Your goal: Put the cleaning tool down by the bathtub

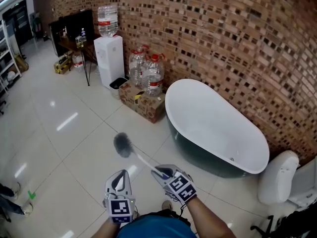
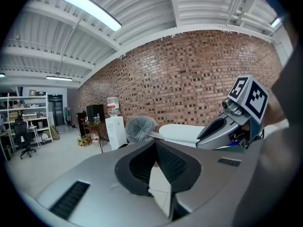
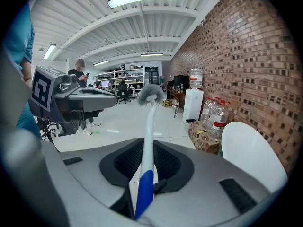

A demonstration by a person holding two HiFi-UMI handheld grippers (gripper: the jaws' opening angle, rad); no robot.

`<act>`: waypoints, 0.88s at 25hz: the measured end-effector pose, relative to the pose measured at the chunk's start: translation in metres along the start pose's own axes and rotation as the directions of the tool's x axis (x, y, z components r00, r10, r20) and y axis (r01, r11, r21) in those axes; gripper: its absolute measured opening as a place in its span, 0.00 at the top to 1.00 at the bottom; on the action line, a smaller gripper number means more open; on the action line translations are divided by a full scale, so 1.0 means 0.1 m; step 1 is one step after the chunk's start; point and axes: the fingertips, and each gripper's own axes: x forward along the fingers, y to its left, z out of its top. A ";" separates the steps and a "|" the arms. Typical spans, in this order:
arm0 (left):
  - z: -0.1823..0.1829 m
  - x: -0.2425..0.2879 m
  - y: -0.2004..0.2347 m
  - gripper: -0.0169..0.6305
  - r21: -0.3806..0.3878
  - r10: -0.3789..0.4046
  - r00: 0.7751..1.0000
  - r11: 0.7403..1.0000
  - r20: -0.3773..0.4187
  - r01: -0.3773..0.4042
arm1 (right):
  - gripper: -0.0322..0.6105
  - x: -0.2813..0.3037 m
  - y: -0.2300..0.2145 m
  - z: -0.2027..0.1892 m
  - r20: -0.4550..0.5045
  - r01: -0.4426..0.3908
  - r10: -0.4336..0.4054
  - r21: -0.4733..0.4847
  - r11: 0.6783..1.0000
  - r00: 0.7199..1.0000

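The cleaning tool is a toilet brush with a grey bristle head (image 1: 123, 145) and a white handle (image 1: 143, 161) that turns blue at the grip. My right gripper (image 1: 163, 171) is shut on the handle, and the brush points up and away over the tiled floor. In the right gripper view the handle (image 3: 148, 141) runs between the pads up to the head (image 3: 150, 92). My left gripper (image 1: 120, 178) hangs beside it, shut on nothing. The white bathtub (image 1: 218, 118) stands to the right against the brick wall, apart from the brush.
Cardboard boxes (image 1: 143, 103) with big water bottles (image 1: 146, 73) stand at the tub's far end, next to a white water dispenser (image 1: 109, 53). A white toilet (image 1: 280, 177) is at the tub's near right. A person (image 3: 80, 70) stands far off across the hall.
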 end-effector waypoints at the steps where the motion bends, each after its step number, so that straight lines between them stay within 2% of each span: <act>1: 0.04 0.07 -0.12 0.97 0.002 -0.006 1.000 1.000 0.000 0.006 | 0.82 -0.07 -0.08 -0.03 0.002 -0.001 0.001 -0.003 1.000 1.000; 7: 0.29 0.42 -0.83 0.97 0.024 -0.056 0.998 0.998 0.019 0.056 | 0.82 -0.55 -0.66 -0.31 0.018 0.043 -0.044 0.023 0.999 0.999; 14: 0.43 0.77 -1.65 0.97 0.028 -0.113 0.993 0.993 0.018 0.113 | 0.82 -1.13 -1.31 -0.74 0.020 0.097 -0.099 0.059 0.993 0.995; 22: 0.53 1.03 -2.30 0.97 0.084 -0.217 0.976 0.973 0.016 0.215 | 0.82 -1.61 -1.75 -1.12 0.010 0.181 -0.183 0.099 0.979 0.983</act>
